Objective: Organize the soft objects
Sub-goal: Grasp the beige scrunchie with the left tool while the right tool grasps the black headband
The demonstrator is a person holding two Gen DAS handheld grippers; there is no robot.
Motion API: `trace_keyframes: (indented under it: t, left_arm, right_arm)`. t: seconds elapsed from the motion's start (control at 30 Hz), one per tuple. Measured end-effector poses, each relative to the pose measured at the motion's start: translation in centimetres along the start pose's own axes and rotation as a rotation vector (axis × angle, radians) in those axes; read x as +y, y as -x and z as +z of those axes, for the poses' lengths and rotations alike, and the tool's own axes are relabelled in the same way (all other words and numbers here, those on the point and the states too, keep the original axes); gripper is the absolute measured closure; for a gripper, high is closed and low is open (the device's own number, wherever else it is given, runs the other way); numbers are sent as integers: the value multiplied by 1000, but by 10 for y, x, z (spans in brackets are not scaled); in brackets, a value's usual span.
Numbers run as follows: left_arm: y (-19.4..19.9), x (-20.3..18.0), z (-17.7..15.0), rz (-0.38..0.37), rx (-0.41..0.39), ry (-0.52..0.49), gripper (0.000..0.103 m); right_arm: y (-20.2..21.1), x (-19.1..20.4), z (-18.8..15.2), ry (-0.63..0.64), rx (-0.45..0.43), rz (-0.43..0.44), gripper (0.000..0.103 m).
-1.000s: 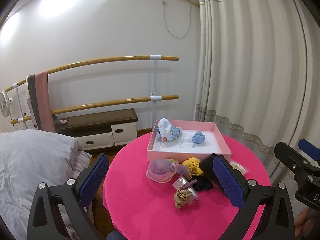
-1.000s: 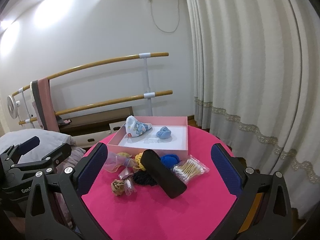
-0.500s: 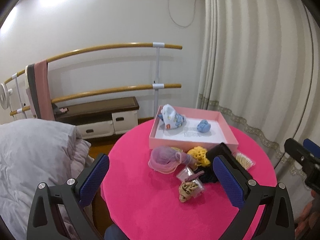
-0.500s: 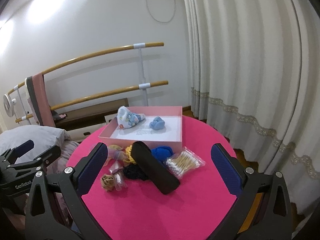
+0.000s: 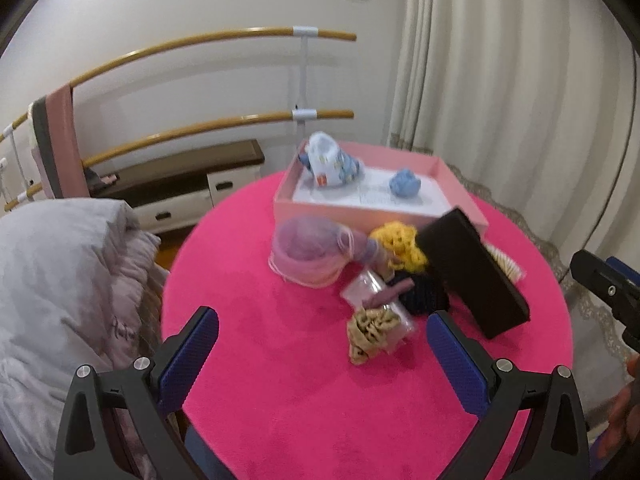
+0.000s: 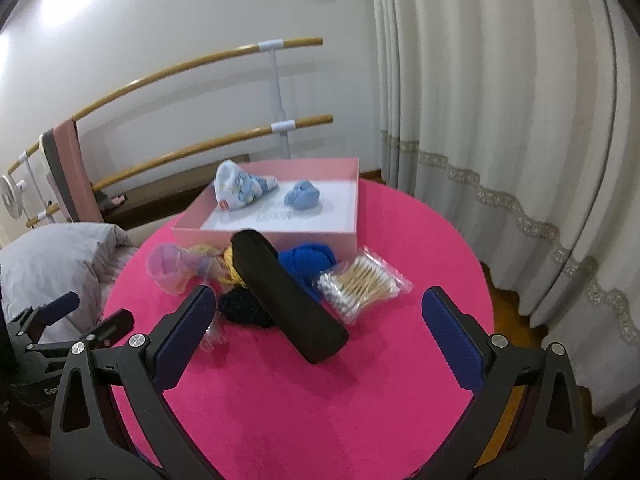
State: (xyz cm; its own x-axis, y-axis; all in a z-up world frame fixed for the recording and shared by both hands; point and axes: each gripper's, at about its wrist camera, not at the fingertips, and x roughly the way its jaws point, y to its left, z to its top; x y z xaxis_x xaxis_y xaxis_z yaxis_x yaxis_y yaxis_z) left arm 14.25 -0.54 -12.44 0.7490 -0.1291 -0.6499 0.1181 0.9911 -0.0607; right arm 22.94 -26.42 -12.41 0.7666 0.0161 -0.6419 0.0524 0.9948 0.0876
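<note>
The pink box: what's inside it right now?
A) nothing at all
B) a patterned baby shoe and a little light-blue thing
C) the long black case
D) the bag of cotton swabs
B: the pink box holds the patterned baby shoe and a small light-blue thing; the swabs and the case lie outside it.

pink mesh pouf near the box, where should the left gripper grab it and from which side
Judging by its pose, take the pink mesh pouf across its puffy rounded body, coming from above on its open left side. That side faces bare table, while its gathered tail runs right into the yellow scrunchie and the clutter. The left gripper is open wide enough to straddle it.
</note>
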Motion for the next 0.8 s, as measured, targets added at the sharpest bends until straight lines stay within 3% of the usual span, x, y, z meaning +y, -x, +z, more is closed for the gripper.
trace_keyframes:
  t: [0.53, 0.63, 0.7, 0.8]
  left_arm:
    - [-103, 4, -13, -2, 132, 17, 0]
    - [-117, 9, -11, -29, 142, 39, 9]
    - [-127, 12, -9, -40, 156, 45, 28]
    - [-138, 18, -8, -58, 179, 47, 39]
  right_arm:
    - [-61, 1, -16, 21, 135, 20, 0]
    - [-72, 3, -15, 31, 154, 22, 4]
    - [-78, 5, -14, 41, 164, 28, 7]
    - [-92, 10, -12, 65, 193, 43, 18]
